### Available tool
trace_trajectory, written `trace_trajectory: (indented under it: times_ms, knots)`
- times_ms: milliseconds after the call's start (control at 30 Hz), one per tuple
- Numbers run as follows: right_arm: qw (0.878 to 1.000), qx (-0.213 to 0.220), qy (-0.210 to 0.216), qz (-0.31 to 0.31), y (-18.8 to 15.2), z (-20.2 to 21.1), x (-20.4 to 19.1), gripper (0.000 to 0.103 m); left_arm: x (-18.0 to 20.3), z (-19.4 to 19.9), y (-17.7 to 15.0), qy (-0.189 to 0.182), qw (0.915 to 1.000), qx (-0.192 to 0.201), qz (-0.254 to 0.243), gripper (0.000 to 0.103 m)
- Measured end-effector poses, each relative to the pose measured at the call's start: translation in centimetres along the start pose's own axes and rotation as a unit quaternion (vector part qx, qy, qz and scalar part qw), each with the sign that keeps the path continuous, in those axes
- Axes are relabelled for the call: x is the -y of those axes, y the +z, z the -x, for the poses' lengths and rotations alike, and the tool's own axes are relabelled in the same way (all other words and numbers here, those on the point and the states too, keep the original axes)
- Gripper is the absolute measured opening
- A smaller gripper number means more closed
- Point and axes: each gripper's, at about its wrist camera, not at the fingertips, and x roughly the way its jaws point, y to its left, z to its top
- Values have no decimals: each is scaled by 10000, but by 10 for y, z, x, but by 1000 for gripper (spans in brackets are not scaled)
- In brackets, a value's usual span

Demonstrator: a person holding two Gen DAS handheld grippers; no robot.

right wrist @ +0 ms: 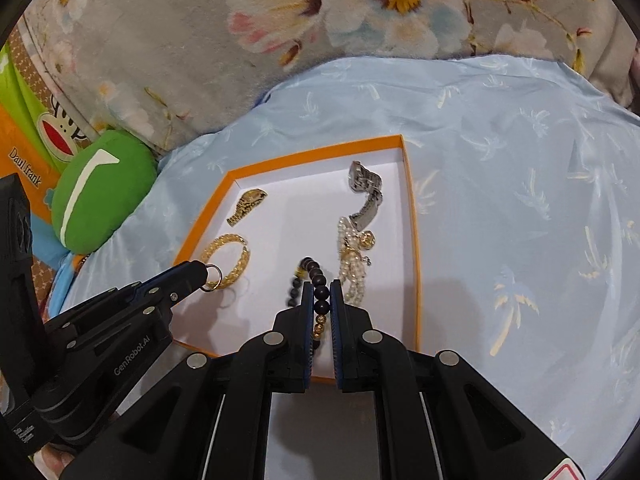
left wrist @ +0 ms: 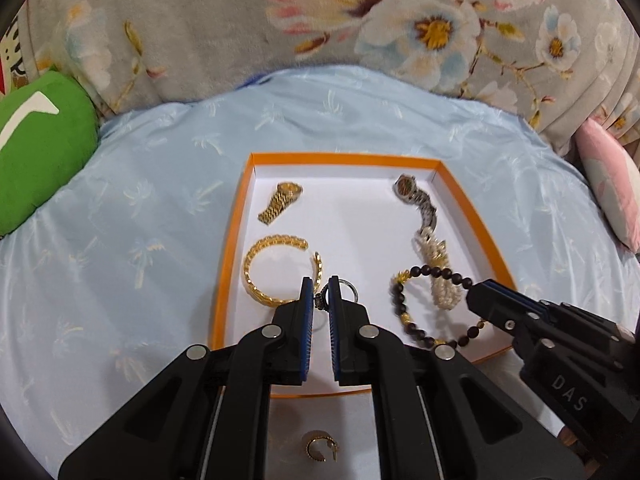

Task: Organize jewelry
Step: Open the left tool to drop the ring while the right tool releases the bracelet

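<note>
Over the near edge of the orange-rimmed tray [left wrist: 460,172], the left gripper [left wrist: 320,296] pinches a silver ring [left wrist: 347,289] while the right gripper [right wrist: 322,300] clamps the dark beaded bracelet [right wrist: 318,284] (both jaws nearly closed), beside the pearl bracelet [right wrist: 354,272].

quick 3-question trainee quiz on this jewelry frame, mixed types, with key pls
1. True or false: the left gripper is shut on a ring over the orange tray.
2. What does the right gripper hold? A) gold watch B) dark bead bracelet C) pearl strand
3. Fill in: the one piece lying outside the tray, on the cloth near the left gripper's base, is a gold ____.

Key
1. True: the ring sits pinched at the fingertips.
2. B: the dark bead bracelet runs between its fingers; the gold watch and pearl strand lie in the tray.
3. earring.
</note>
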Motion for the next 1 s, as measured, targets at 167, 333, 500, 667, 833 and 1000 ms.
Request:
trace_trajectory:
  times_ms: [167, 333, 500, 667, 833, 1000]
  knots:
    - [9998, 33, -161, 63, -6, -2, 5, 8, -1, -7, -7, 24, 10000, -81, -11, 8]
    - [9994, 114, -259, 179, -9, -1, 4, 11, -5, -10, -13, 107, 9999, -97, 44, 28]
    - [9993, 288, -209, 76, -9, 6, 8, 12, -12, -3, -13, 114, 9997, 96, 217, 44]
    - [9996, 173, -207, 48, -4, -1, 11, 10, -24, 10, -12, 148, 9983, 330, 457, 53]
    - [9995, -73, -133, 290, -4, -13, -1, 6, -24, 16, -15, 152, 9978, 414, 486, 53]
    - [9992, -104, 19, 381, -7, -12, -6, 6, -24, 19, -16, 157, 9975, 459, 517, 53]
